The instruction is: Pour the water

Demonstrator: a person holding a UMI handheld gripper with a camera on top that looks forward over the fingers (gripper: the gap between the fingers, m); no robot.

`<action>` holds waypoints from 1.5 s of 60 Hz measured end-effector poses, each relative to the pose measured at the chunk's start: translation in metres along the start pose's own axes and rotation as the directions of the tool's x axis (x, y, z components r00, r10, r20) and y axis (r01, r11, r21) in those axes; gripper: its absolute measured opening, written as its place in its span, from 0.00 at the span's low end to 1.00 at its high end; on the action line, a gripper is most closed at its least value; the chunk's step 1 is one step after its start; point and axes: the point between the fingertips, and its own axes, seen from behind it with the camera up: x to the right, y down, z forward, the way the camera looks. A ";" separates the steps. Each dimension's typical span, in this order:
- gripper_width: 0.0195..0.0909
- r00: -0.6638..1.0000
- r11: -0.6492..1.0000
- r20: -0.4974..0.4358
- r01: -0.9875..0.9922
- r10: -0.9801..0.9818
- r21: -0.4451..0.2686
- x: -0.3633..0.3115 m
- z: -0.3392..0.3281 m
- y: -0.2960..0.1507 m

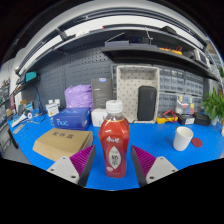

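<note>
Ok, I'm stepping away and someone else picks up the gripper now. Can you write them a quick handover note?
Gripper: fingers at either side of the bottle, close to it; I can't tell whether they press on it.
Bottle: red label, white cap still on, upright on the blue table, between the fingers.
Cup: white, upright on the table, beyond the fingers and off to the right, apart from the bottle.
Done: gripper brought to the bottle.
Left: secure the grip, lift, get the cap off, pour into the cup.
</note>
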 end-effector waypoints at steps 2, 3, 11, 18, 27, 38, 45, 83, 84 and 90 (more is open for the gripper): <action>0.73 1.000 1.000 -0.005 -0.001 0.001 -0.003 0.001 0.007 0.000; 0.73 1.000 1.000 -0.008 -0.001 0.001 -0.002 0.001 0.011 0.000; 0.59 1.000 1.000 -0.026 -0.013 0.014 0.021 0.009 0.036 0.002; 0.32 0.999 0.999 -0.038 -0.016 0.018 0.051 0.012 0.047 0.002; 0.13 1.000 0.997 -0.021 -0.001 0.002 0.079 0.010 0.049 0.000; 0.10 0.998 0.993 0.004 -0.064 0.064 0.095 0.015 0.046 -0.001; 0.10 0.980 0.978 0.037 -0.197 0.195 0.071 0.025 0.048 -0.004; 0.10 0.048 0.056 0.170 -0.998 0.984 -0.038 0.158 0.079 -0.083; 0.10 0.018 0.027 0.172 -0.999 0.985 -0.047 0.159 0.079 -0.084; 0.10 -0.130 -0.118 0.174 -0.990 0.976 -0.081 0.164 0.082 -0.086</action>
